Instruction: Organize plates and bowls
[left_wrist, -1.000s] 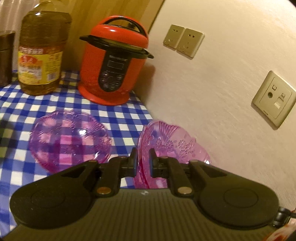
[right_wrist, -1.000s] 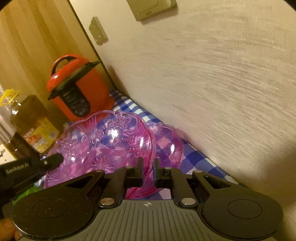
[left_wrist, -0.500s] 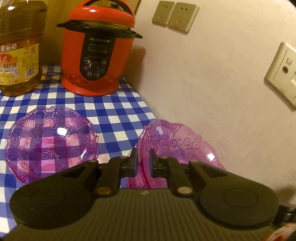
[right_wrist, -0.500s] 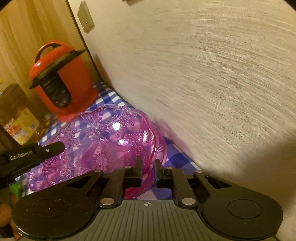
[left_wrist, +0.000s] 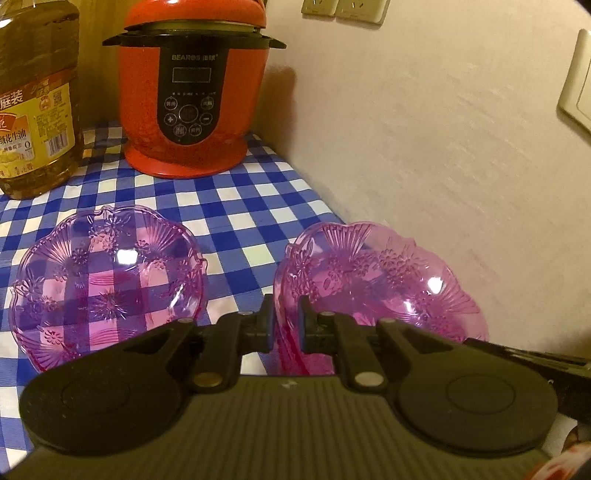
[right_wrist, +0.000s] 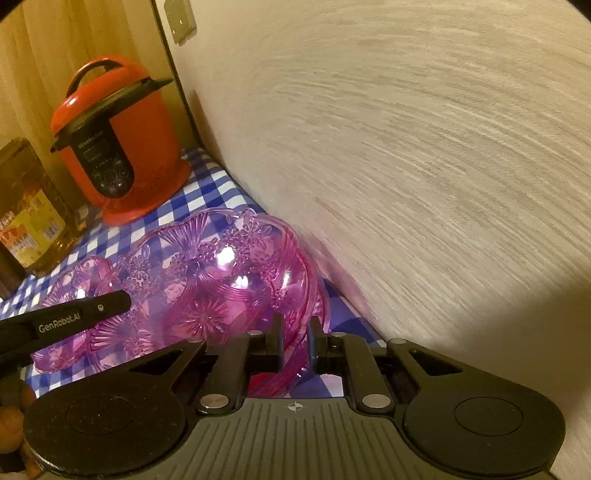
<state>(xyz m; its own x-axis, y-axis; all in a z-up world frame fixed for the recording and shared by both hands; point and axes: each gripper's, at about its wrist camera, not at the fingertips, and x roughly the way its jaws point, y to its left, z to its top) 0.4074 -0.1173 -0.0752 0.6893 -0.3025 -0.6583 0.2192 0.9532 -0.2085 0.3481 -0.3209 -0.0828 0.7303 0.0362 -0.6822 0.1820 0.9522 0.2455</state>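
Left gripper (left_wrist: 286, 325) fingers closed on rim of pink bowl (left_wrist: 376, 280) near wall; right gripper (right_wrist: 295, 345) fingers pinch same bowl's opposite rim. Second bowl (left_wrist: 107, 280) rests on tabletop (left_wrist: 236, 199). Risk: opposing pulls crack or drop brittle plastic.

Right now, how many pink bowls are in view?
3: loose bowl on the checked cloth; left-held bowl in the left gripper; right-held bowl in the right gripper, apparently nested together. Overlap may hide more.
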